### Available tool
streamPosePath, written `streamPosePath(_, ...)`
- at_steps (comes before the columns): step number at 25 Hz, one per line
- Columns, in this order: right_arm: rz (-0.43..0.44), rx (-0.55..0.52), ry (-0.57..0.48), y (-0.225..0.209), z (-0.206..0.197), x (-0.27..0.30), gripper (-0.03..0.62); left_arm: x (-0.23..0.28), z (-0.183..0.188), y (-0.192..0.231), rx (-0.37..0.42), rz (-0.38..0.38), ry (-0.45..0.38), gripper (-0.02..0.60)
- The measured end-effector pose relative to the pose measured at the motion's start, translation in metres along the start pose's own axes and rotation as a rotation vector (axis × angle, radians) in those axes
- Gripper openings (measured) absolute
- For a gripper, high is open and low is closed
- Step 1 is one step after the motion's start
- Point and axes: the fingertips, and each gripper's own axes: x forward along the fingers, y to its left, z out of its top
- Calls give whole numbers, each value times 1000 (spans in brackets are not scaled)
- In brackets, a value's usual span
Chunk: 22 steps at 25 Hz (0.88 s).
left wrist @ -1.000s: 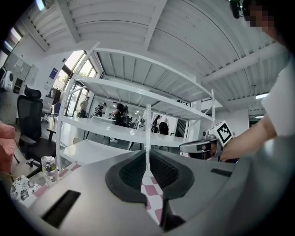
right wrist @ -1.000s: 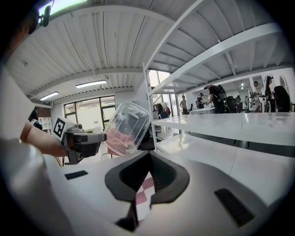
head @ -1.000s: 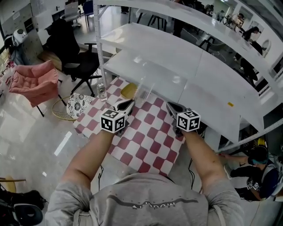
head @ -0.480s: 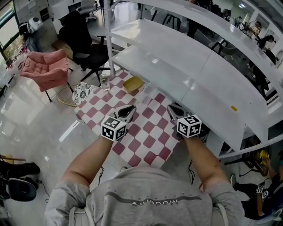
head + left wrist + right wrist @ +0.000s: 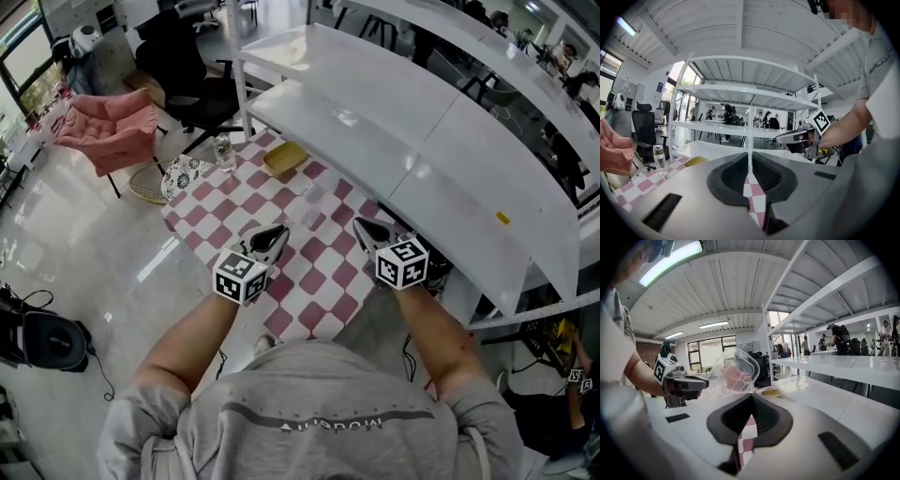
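Note:
My left gripper (image 5: pixel 275 234) and right gripper (image 5: pixel 364 228) hover side by side over a red-and-white checkered tablecloth (image 5: pixel 323 281). On both, the jaws meet with nothing between them. A clear plastic container (image 5: pixel 314 197) stands on the cloth just beyond and between their tips. In the right gripper view this clear container (image 5: pixel 736 371) looks tilted, and the left gripper (image 5: pixel 706 383) points at it from close by. I cannot tell whether they touch. In the left gripper view the right gripper (image 5: pixel 779 138) is held level at the right.
A yellow dish (image 5: pixel 284 159) and a water bottle (image 5: pixel 223 150) sit at the cloth's far left. White shelving (image 5: pixel 375 112) overhangs the table's far side. On the floor to the left are a pink chair (image 5: pixel 103 127), a black office chair (image 5: pixel 187 56) and a patterned cushion (image 5: pixel 183 173).
The head view has risen and drawn back, so more floor and table show. Both grippers stay shut and side by side, slightly farther from the clear container.

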Motion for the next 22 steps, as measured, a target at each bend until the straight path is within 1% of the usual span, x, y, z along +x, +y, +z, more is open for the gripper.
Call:
streamPosePath(5,8,13,17,8,-15,-9,25,-7,-12,-9,-16,1,10,38)
streamPosePath(13,23,37,57,23,-47,-9,25,-17,-48,-17,-40,-2,45,38)
streamPosePath(22,51,66,125,47,-89,-6,25,-32,-94,-31,-59,-13,115,38)
